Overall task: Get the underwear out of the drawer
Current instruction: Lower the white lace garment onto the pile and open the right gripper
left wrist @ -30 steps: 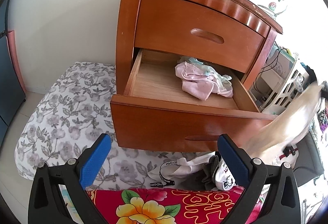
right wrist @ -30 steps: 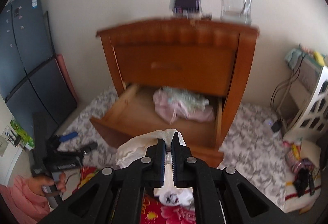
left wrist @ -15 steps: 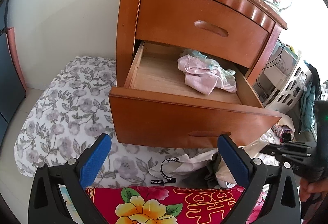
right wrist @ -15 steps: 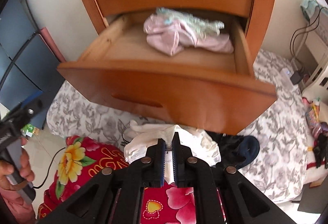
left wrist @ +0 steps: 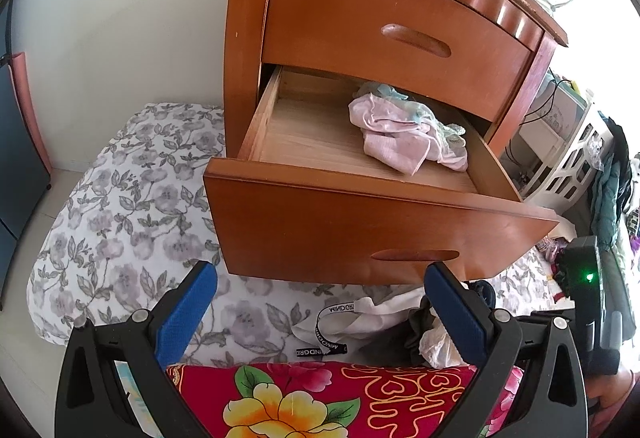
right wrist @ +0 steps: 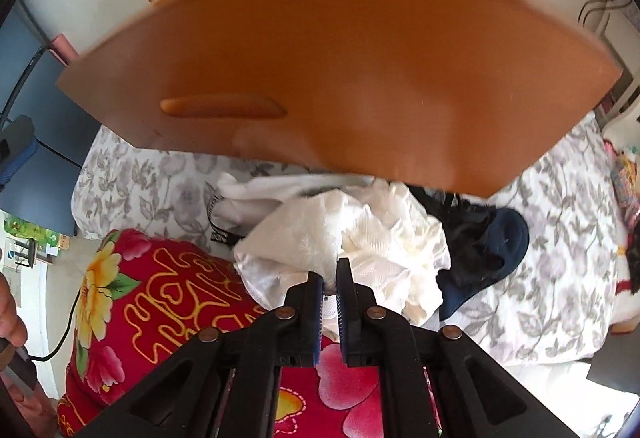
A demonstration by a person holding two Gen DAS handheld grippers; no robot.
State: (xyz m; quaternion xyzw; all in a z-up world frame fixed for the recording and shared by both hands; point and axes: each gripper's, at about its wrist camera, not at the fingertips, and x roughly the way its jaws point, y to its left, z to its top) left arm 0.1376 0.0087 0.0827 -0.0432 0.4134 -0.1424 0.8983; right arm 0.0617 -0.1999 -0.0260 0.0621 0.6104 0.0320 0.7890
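A crumpled white garment [right wrist: 344, 238] is pinched between the nearly closed right gripper [right wrist: 329, 288], below the drawer [right wrist: 320, 77] front; no long axis can be told. The left gripper [left wrist: 320, 314] is held wide, empty.

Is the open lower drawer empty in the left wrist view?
No: a crumpled pink garment lies with pale green lacy fabric at the right rear of the open lower drawer.

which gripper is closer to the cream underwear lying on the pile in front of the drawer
Right. The right gripper is shut on the cream underwear at the pile. The left gripper is open, short of the pile, facing the open drawer.
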